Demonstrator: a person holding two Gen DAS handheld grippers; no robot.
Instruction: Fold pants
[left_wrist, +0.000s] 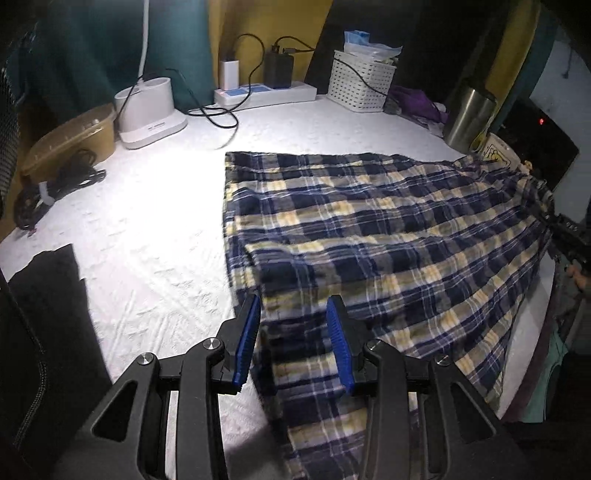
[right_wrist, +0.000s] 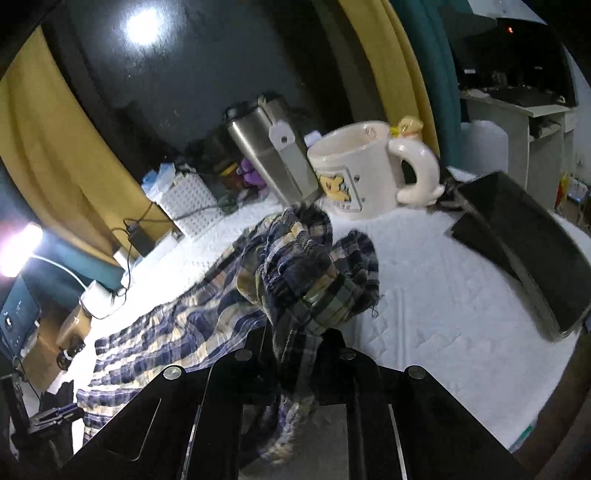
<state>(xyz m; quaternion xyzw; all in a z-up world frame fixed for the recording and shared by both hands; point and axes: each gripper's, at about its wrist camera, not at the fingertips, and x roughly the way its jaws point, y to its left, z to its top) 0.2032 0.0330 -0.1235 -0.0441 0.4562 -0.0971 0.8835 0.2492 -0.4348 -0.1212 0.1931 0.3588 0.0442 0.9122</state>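
Blue, yellow and white plaid pants (left_wrist: 369, 229) lie spread on the white table cover (left_wrist: 147, 229). My left gripper (left_wrist: 293, 317) is open, its blue pads either side of the near plaid hem, just above the cloth. My right gripper (right_wrist: 295, 332) is shut on a bunched end of the pants (right_wrist: 310, 266) and holds it lifted above the table; its fingertips are hidden by the cloth. In the left wrist view the right gripper (left_wrist: 569, 236) shows at the pants' far right end. In the right wrist view the left gripper (right_wrist: 55, 415) shows at the lower left.
A lamp base (left_wrist: 147, 110), power strip (left_wrist: 266, 92), white basket (left_wrist: 362, 79) and steel tumbler (left_wrist: 467, 114) line the back. A cream mug (right_wrist: 369, 170) and a black box (right_wrist: 524, 247) stand near the lifted end. A brown bowl (left_wrist: 70, 136) and cables (left_wrist: 55, 184) sit left.
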